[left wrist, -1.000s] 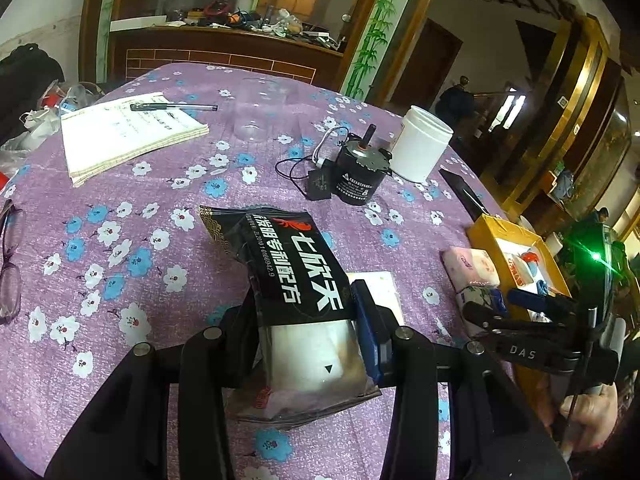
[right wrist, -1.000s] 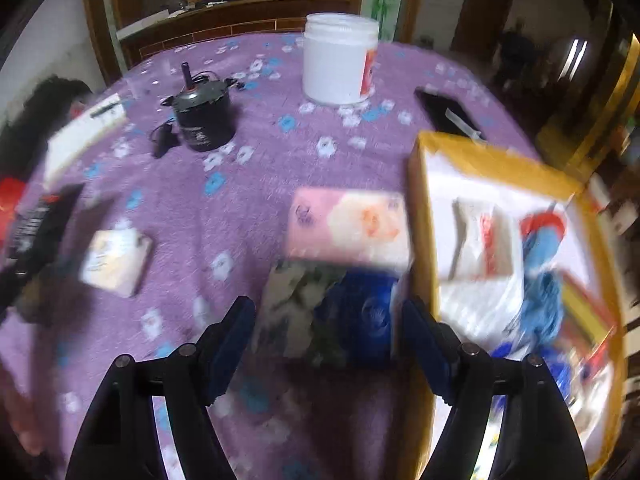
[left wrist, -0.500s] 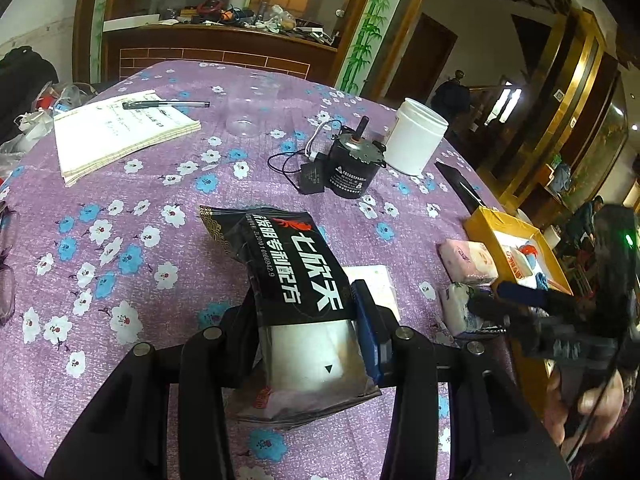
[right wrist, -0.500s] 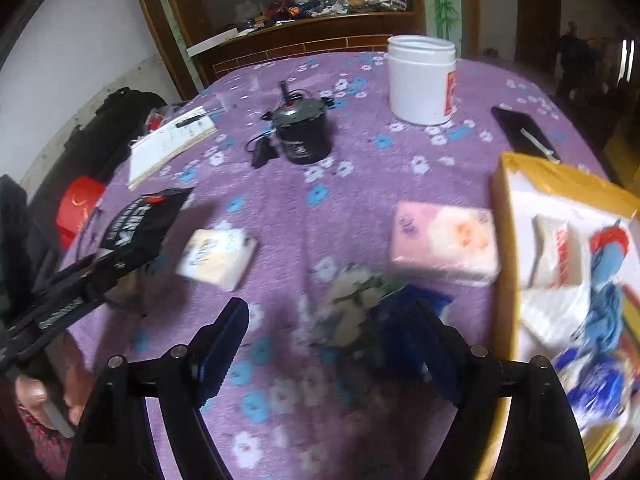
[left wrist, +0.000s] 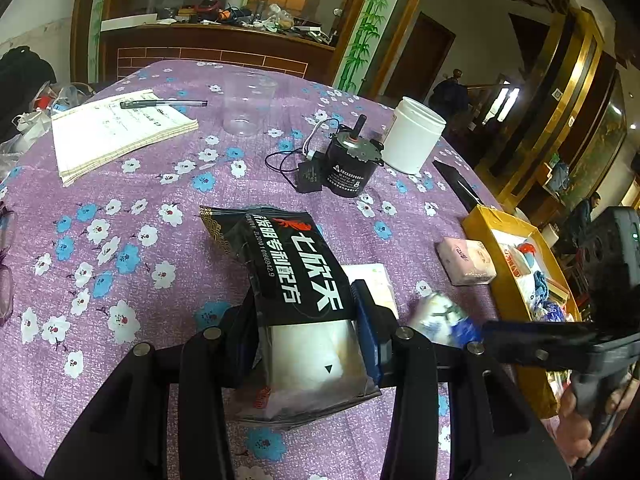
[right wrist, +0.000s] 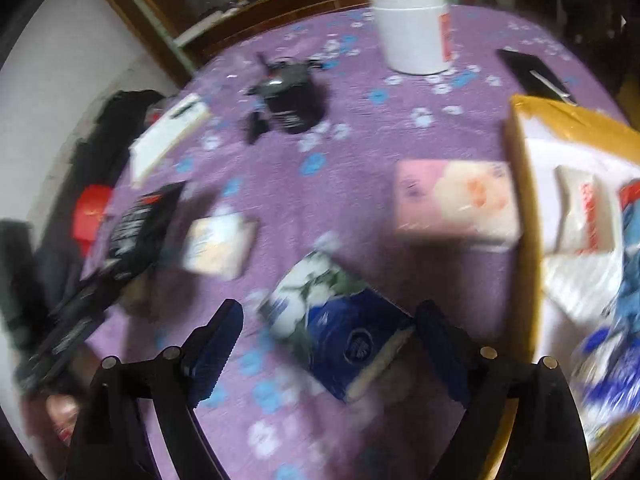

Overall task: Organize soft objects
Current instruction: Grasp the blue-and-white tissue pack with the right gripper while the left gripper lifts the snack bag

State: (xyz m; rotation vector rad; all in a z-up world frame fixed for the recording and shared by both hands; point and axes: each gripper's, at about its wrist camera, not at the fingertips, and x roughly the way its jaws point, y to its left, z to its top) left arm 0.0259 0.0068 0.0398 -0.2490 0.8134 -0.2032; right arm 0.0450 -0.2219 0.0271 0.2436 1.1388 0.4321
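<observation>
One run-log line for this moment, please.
left hand-held gripper: shut on black foil pouch | right hand-held gripper: open, opening over blue-white tissue pack | yellow box: beside

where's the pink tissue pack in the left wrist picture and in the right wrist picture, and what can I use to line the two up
Left wrist view: the pink tissue pack lies at right of centre on the purple cloth, just left of the yellow box.
Right wrist view: the pack lies right of centre, against the box's left wall.
Shared landmark: the white jar stands beyond it in both.
</observation>
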